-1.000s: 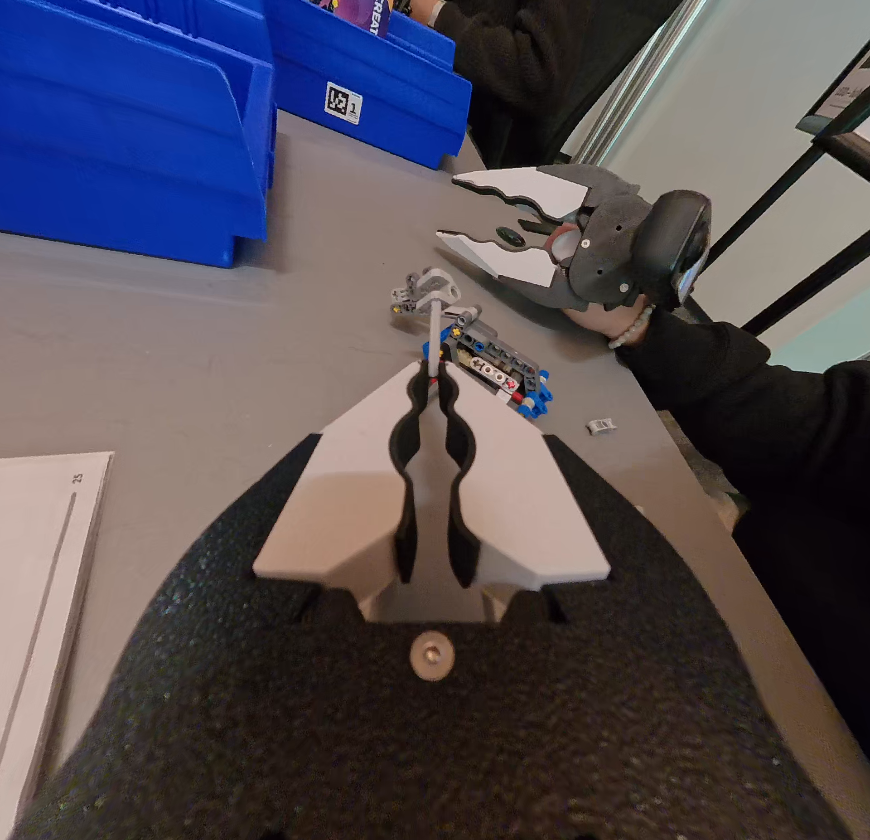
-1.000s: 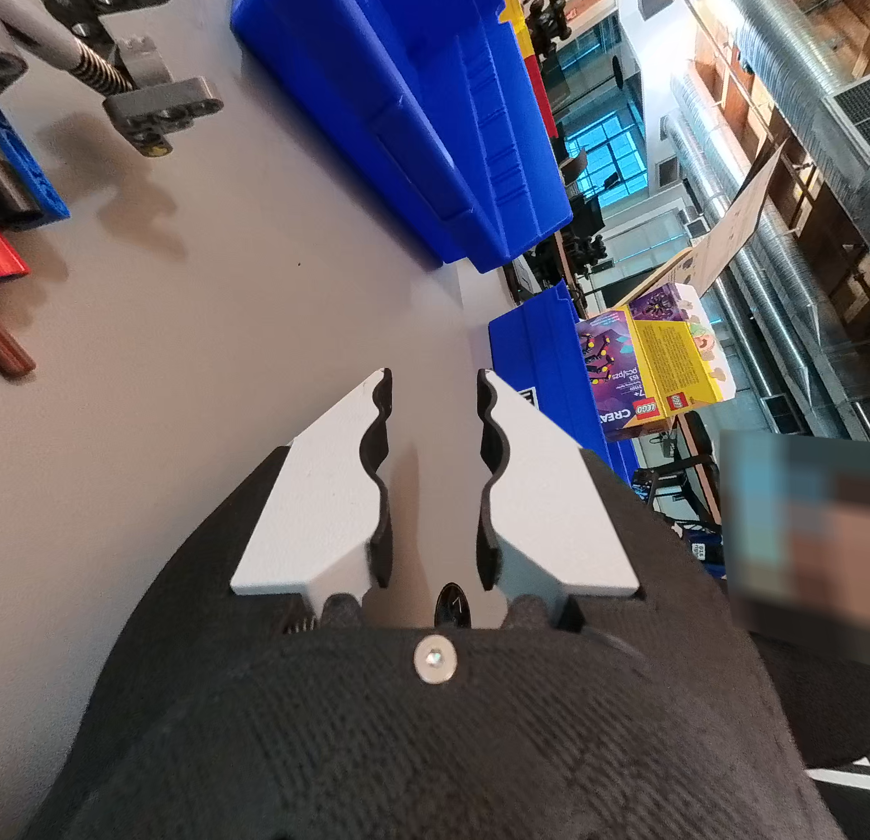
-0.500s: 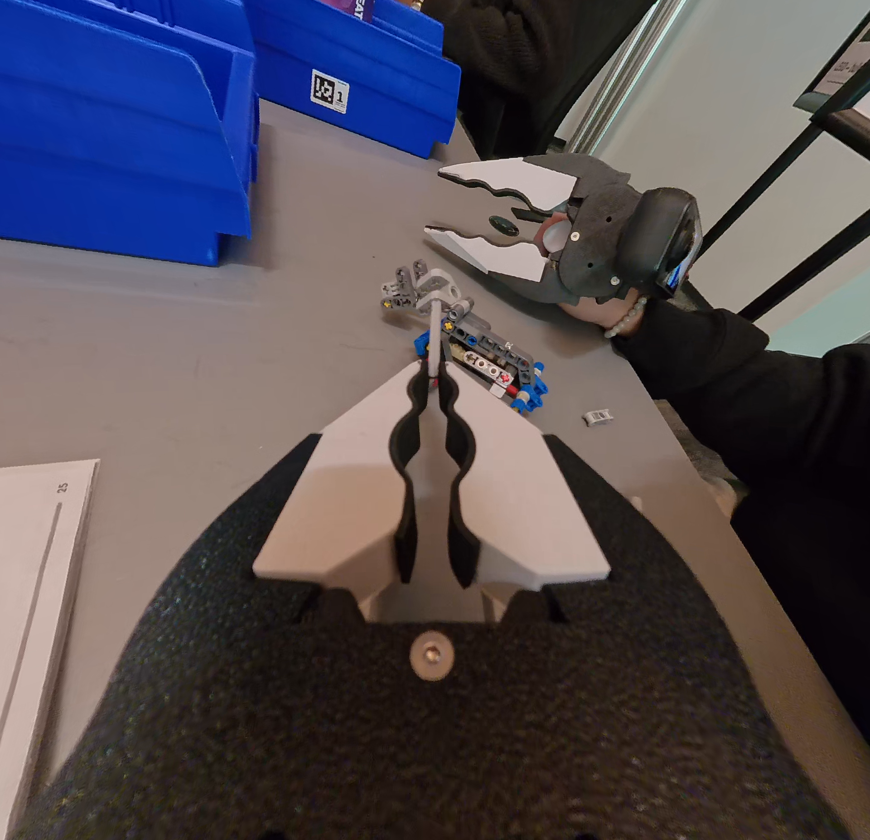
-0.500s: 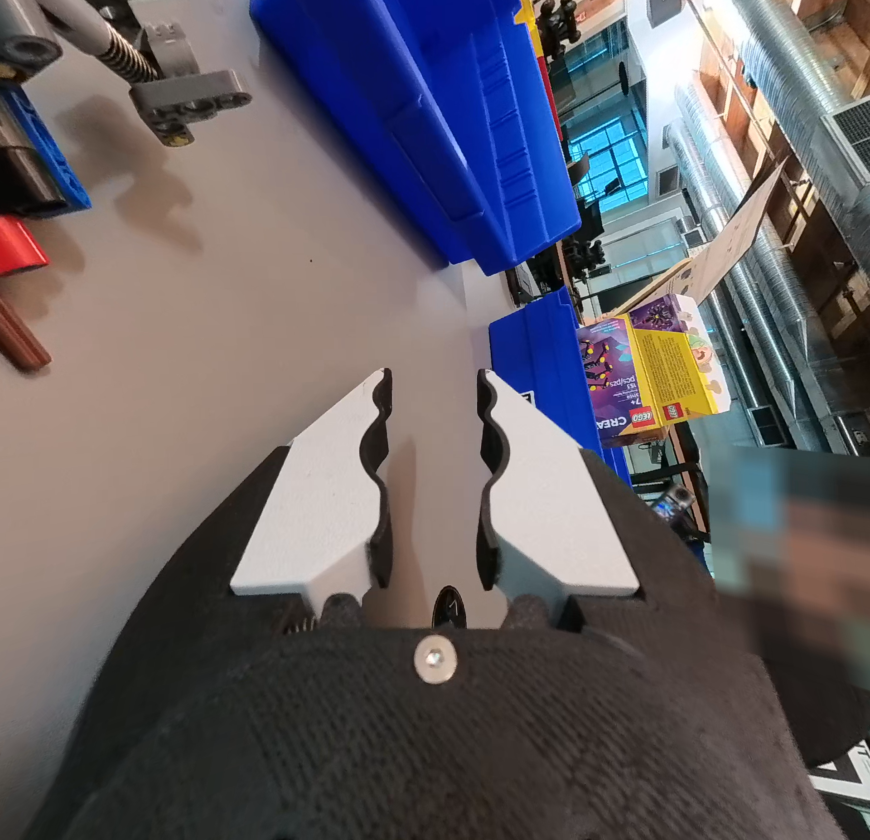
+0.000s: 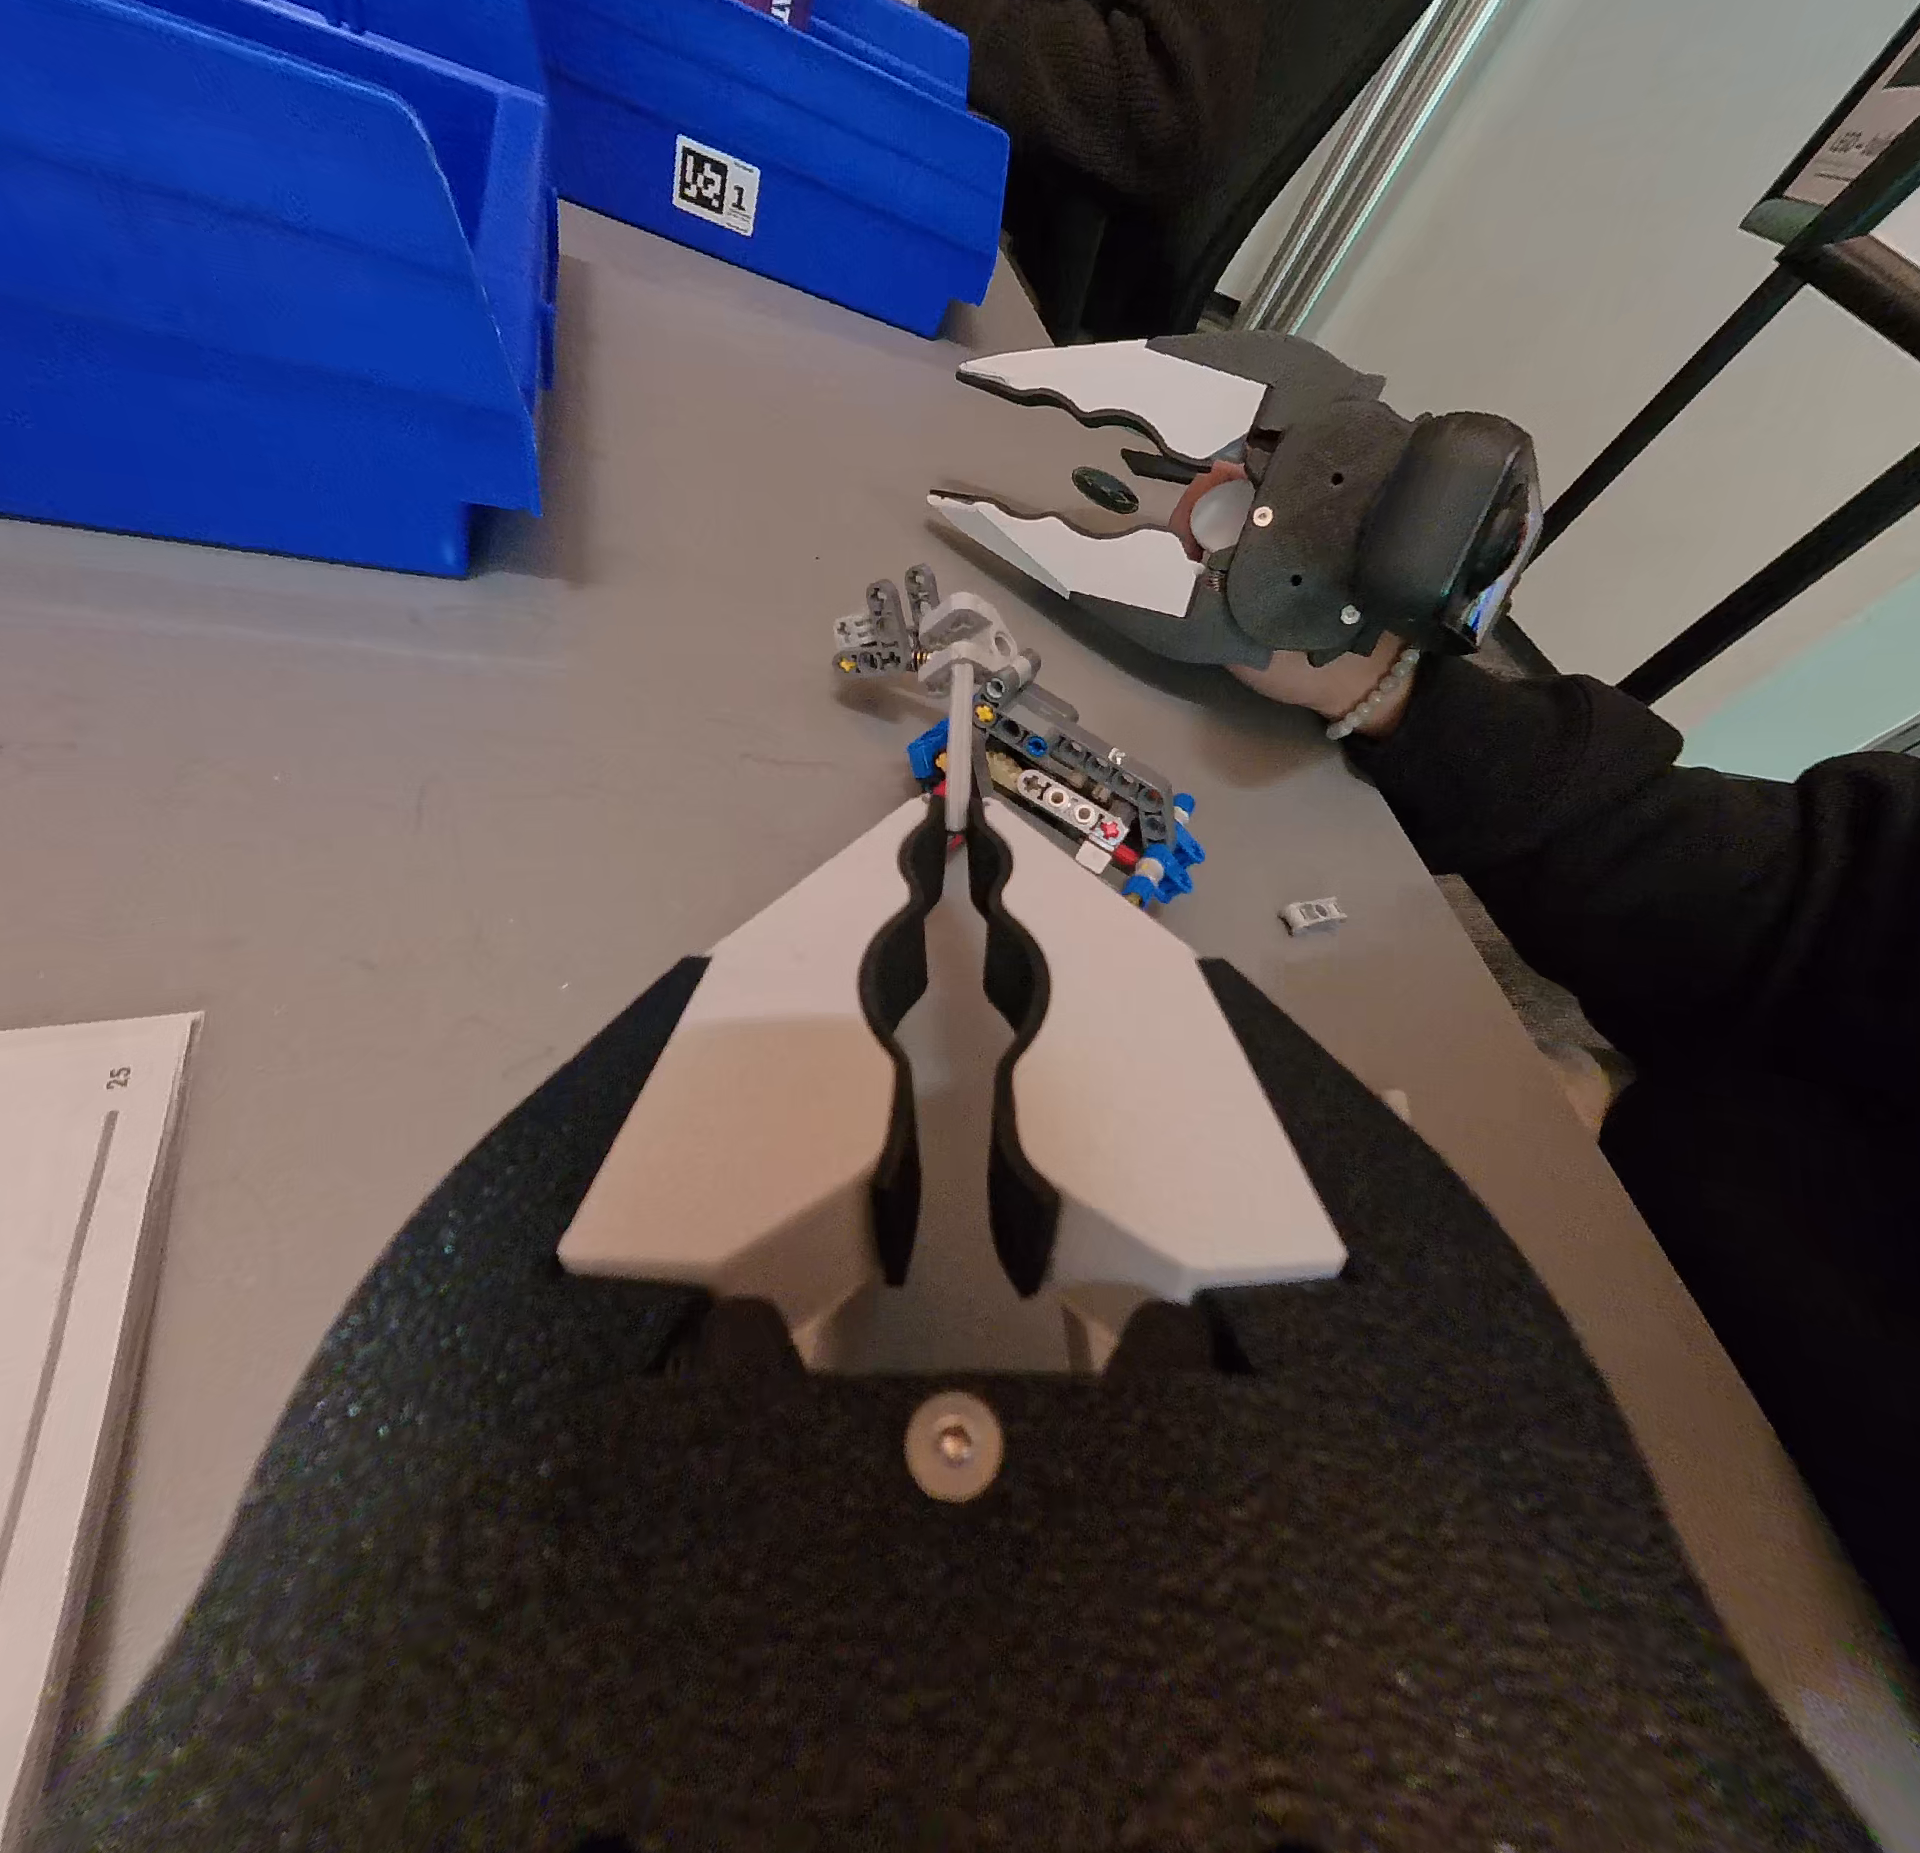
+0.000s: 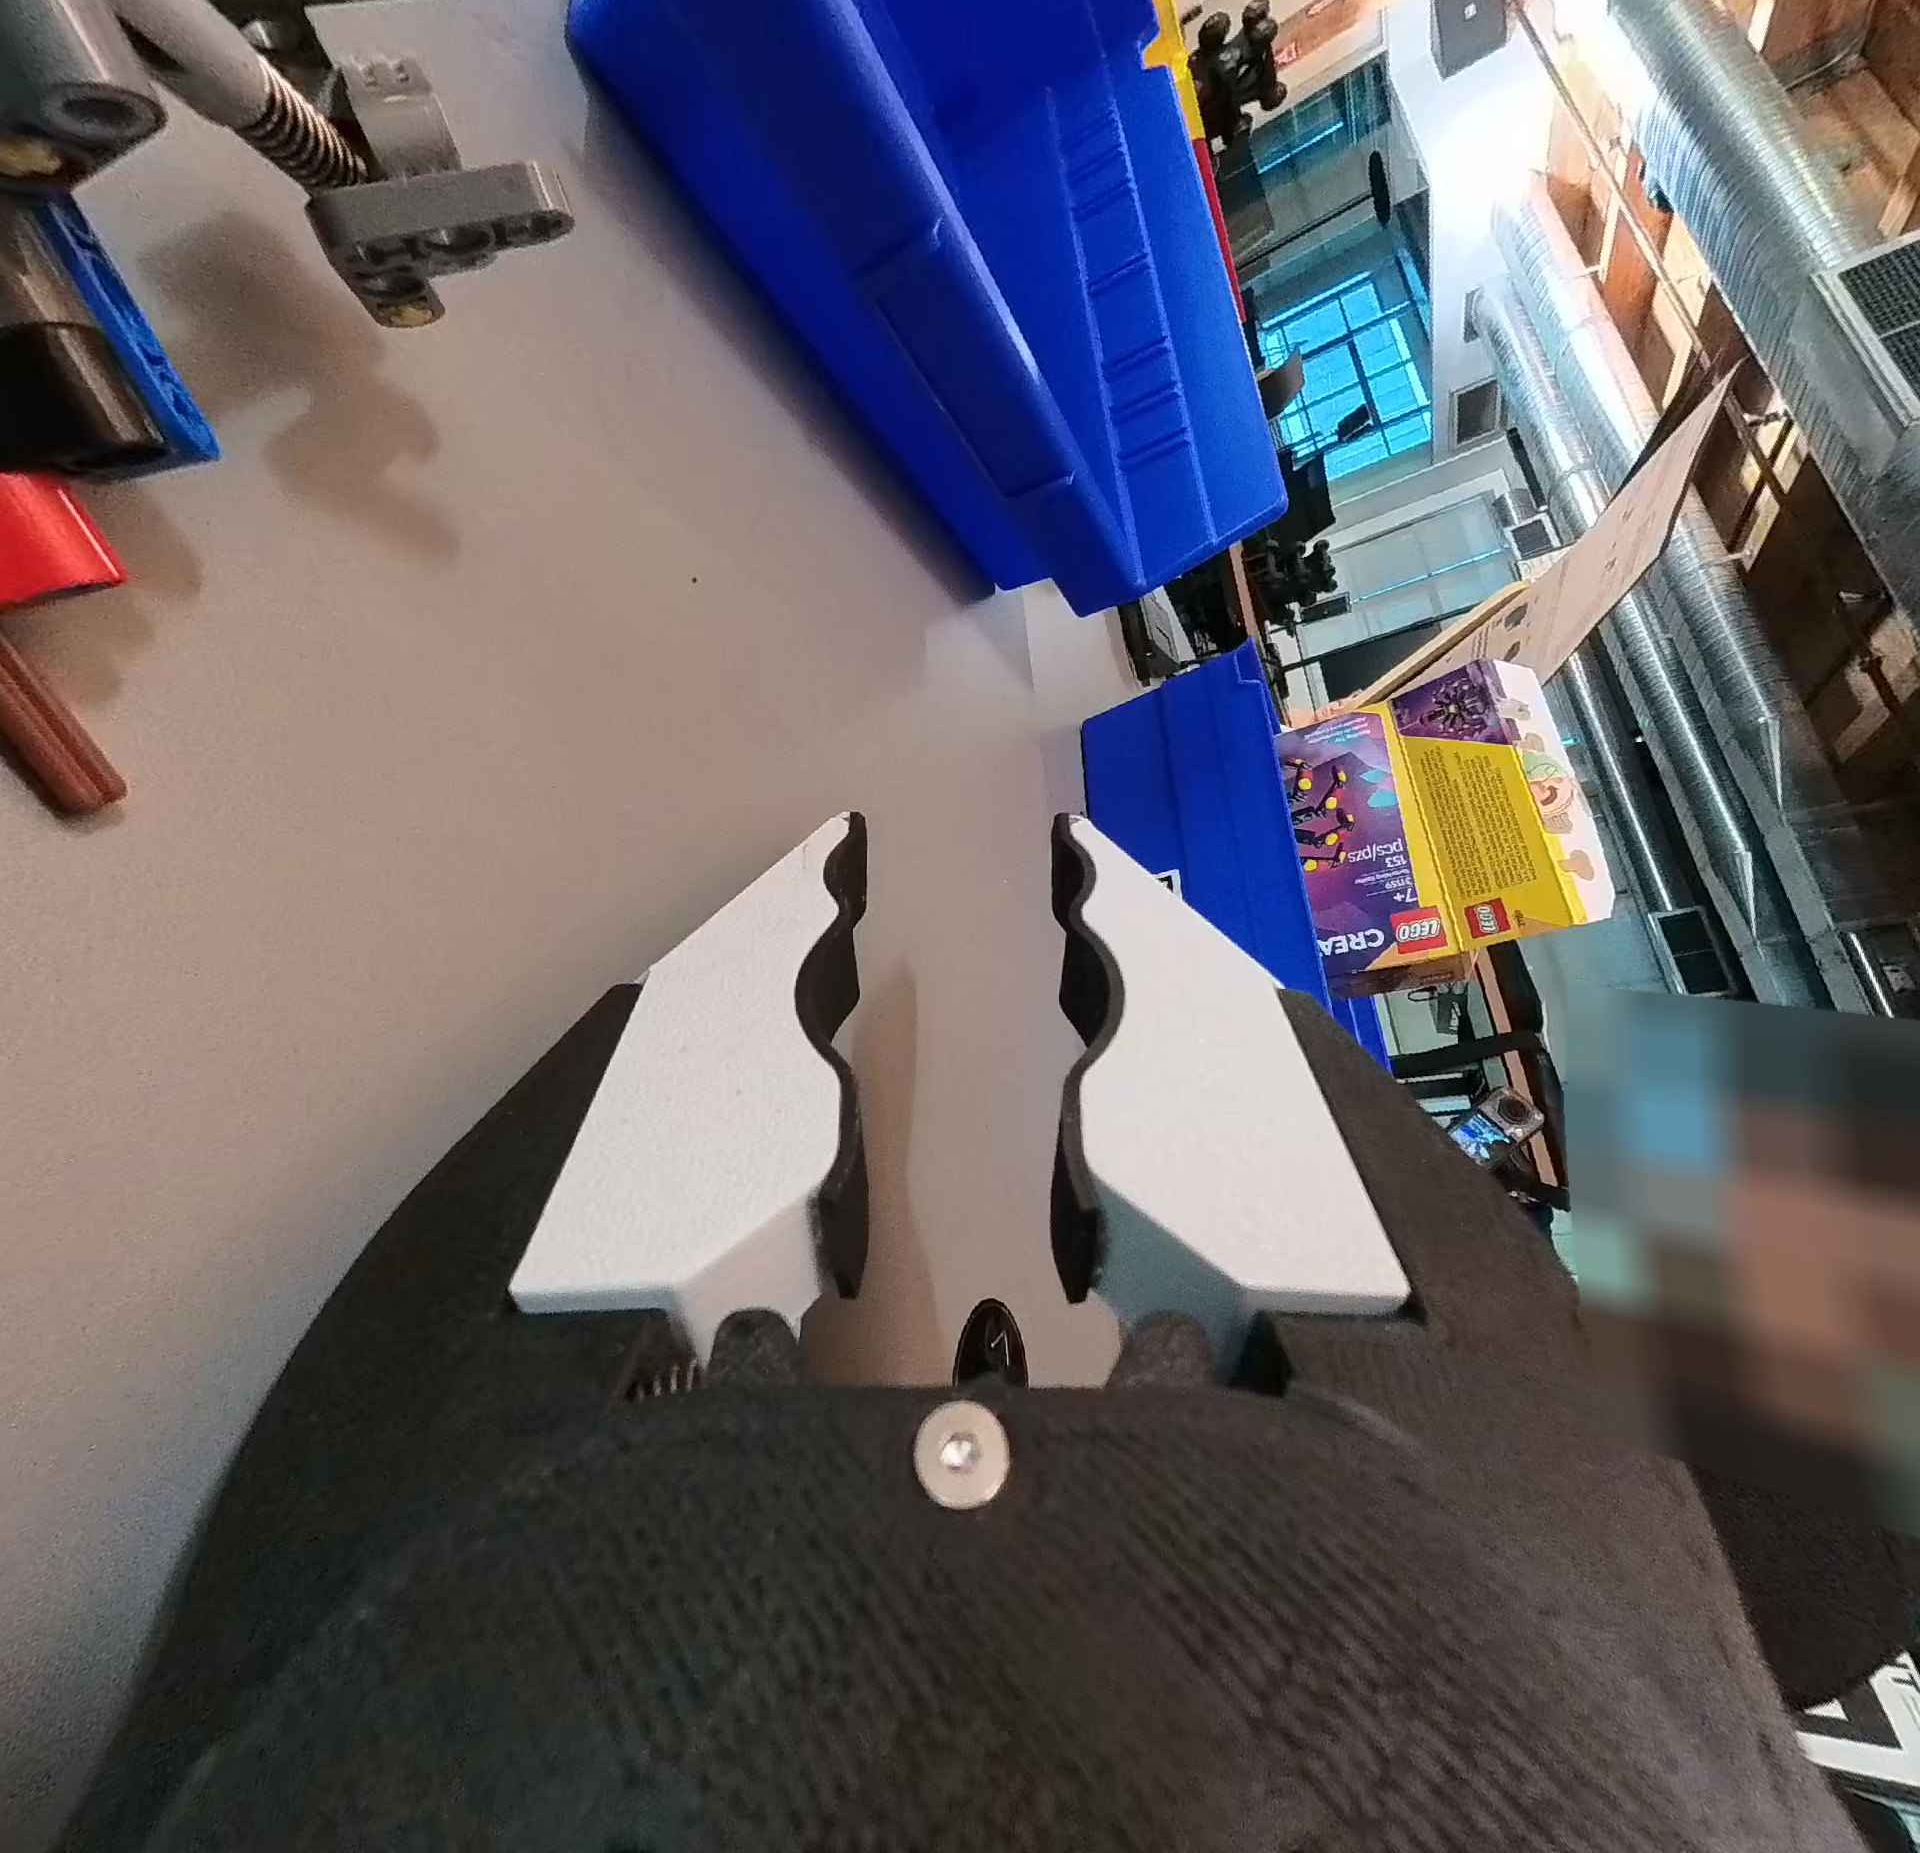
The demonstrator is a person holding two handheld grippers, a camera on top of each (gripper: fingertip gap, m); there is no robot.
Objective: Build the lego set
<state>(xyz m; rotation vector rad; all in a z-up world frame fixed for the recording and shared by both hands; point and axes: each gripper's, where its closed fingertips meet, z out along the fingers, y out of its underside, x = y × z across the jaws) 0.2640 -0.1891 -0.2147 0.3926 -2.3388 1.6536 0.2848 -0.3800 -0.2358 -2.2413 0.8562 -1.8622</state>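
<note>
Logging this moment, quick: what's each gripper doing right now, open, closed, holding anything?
Left gripper: closed on a light grey rod of the small brick-built assembly.
Right gripper: open, nothing between its fingers.

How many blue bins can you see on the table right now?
2. One large blue bin sits at the far left of the grey table; a second blue bin, bearing a square marker sticker, stands behind it to the right. More may lie out of frame.
</note>
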